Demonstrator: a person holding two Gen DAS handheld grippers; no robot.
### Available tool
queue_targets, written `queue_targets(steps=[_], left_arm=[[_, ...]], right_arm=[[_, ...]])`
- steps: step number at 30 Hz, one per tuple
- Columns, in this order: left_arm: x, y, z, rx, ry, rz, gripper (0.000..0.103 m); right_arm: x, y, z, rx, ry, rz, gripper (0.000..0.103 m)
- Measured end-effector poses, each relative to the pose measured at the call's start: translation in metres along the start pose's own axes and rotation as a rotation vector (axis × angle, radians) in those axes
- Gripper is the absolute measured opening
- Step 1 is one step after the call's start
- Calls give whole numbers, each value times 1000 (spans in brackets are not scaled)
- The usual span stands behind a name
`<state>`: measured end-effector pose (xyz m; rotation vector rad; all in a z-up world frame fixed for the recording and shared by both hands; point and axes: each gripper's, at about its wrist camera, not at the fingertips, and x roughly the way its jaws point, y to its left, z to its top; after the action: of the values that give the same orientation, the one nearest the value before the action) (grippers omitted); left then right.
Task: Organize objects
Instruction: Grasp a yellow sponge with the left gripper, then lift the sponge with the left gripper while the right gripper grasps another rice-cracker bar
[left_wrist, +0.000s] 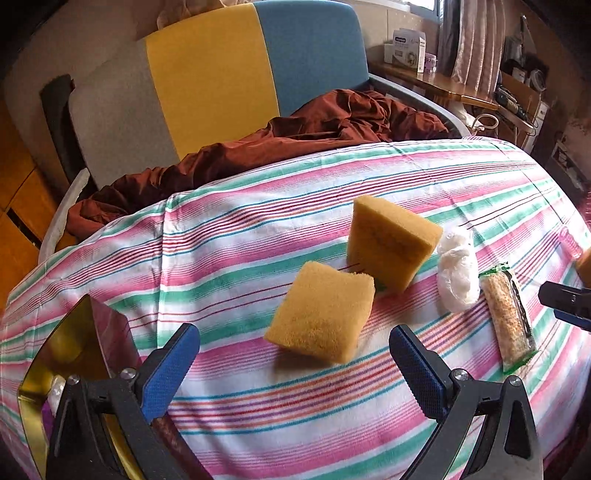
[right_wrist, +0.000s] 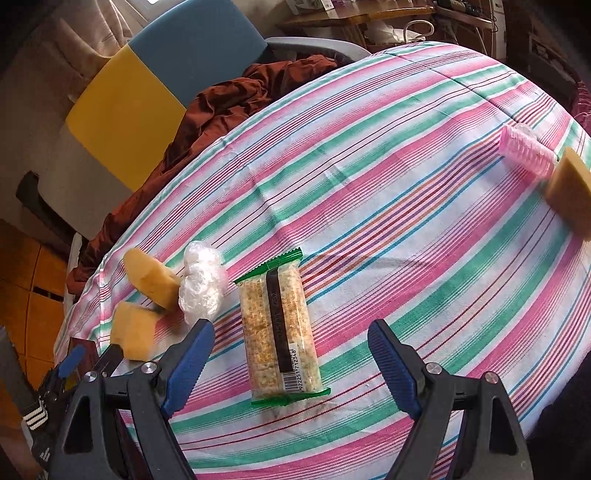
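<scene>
Both grippers open over the striped tablecloth (left_wrist: 258, 229).
Our left gripper (left_wrist: 294, 356) hangs spread just short of a yellow sponge (left_wrist: 320, 312) lying mid-cloth. Our right gripper (right_wrist: 290, 352) has its jaws apart around the near end of the cracker packet (right_wrist: 279, 328), not touching it.

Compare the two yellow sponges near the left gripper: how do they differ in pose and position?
The nearer sponge lies flat on the striped cloth, broad fuzzy face up; the farther sponge is propped up on an edge, tilted. The nearer sponge sits between the open left gripper fingers' line; the farther sponge stands beside the plastic wad. Both are yellow, rectangular and ungripped.
</scene>
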<state>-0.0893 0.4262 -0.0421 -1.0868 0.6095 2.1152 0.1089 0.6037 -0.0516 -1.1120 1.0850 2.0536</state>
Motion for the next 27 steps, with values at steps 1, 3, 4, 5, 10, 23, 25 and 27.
queue_targets(steps=[1,3,4,5,10,23,25,27], left_arm=[[5,-2,2,13,4,6,103],[19,-5,6,24,19,-1,103],[27,-5,8,28,33,0,103],[36,-6,9,31,51,12,103],[57,-6,15,14,84,-34,101],[-4,-39,-51,4,-10,-108,59],[-19,-48,-72,24,-41,-113,59],[-34,-50,-95,27,-62,-126,59]], right_arm=[[1,0,0,0,2,-1,87],[2,0,1,2,8,-4,87],[3,0,1,2,11,-7,87],[4,0,1,1,14,-9,87],[8,1,2,-12,25,-36,87],[11,-1,3,-37,23,-75,87],[14,1,1,-55,36,-76,87],[17,7,-1,-89,44,-88,87]])
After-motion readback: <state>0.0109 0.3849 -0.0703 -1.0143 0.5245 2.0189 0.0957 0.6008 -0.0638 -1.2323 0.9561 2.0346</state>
